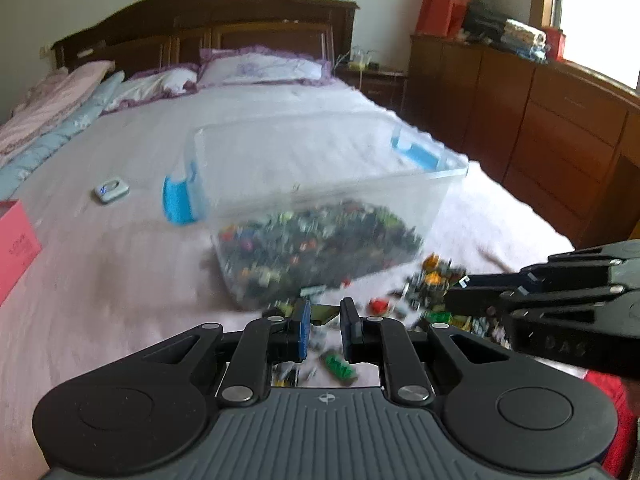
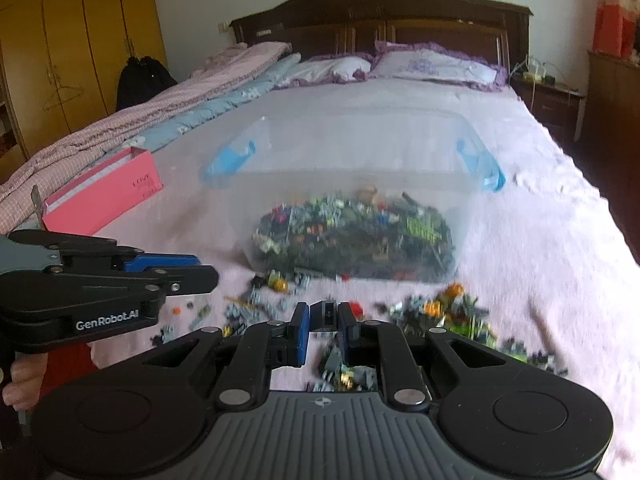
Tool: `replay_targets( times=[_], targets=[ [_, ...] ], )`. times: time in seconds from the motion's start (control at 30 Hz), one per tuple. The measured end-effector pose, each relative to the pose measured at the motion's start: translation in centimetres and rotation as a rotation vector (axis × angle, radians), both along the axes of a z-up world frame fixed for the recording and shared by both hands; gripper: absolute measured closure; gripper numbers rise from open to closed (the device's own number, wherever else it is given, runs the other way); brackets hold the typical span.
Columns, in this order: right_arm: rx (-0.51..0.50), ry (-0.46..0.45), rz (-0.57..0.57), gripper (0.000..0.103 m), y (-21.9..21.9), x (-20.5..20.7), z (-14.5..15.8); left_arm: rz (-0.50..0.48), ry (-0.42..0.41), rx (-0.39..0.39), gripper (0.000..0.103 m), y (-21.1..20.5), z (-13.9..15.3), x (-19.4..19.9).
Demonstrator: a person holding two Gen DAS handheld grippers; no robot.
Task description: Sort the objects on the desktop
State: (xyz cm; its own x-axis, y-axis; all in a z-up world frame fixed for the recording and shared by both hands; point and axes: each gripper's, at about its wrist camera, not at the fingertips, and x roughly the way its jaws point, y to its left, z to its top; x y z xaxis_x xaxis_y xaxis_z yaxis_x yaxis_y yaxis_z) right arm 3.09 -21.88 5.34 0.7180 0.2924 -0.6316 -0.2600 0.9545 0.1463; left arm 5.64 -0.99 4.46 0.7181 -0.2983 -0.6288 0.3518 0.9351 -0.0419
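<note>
A clear plastic bin (image 1: 452, 174) (image 2: 360, 176) with blue handles stands on the bed, its bottom covered with small toy bricks (image 1: 320, 244) (image 2: 352, 236). More loose bricks (image 1: 432, 284) (image 2: 440, 308) lie scattered on the pink sheet in front of it. My left gripper (image 1: 324, 320) is shut on a flat olive piece (image 1: 322, 313) just before the bin. My right gripper (image 2: 324, 316) is shut on a dark grey brick (image 2: 326, 314) above the scattered pile. Each gripper shows from the side in the other's view, the right gripper (image 1: 460, 292) and the left gripper (image 2: 214, 276).
A pink box (image 1: 16, 248) (image 2: 104, 196) sits on the bed to the left, with a small grey-white device (image 1: 112, 191) beyond it. Folded quilts (image 2: 120, 128) line the left side, pillows (image 2: 432, 64) the head. Wooden cabinets (image 1: 540, 120) stand right. A hand (image 2: 20, 384) holds the left gripper.
</note>
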Motion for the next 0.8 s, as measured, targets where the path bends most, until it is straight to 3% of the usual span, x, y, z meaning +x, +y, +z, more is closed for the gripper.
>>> replay_targets(
  times=[0.33,0.8],
  targets=[
    [-0.027,-0.075,0.008,0.087,-0.4,1.7,2.7,-0.024,-0.057,-0.004,0.086,-2.0,2.2,2.3],
    [-0.048,-0.129,0.011,0.087,-0.9,4.4,4.8,-0.008,-0.088,0.006,0.086,-2.2,3.0,5.1]
  ],
)
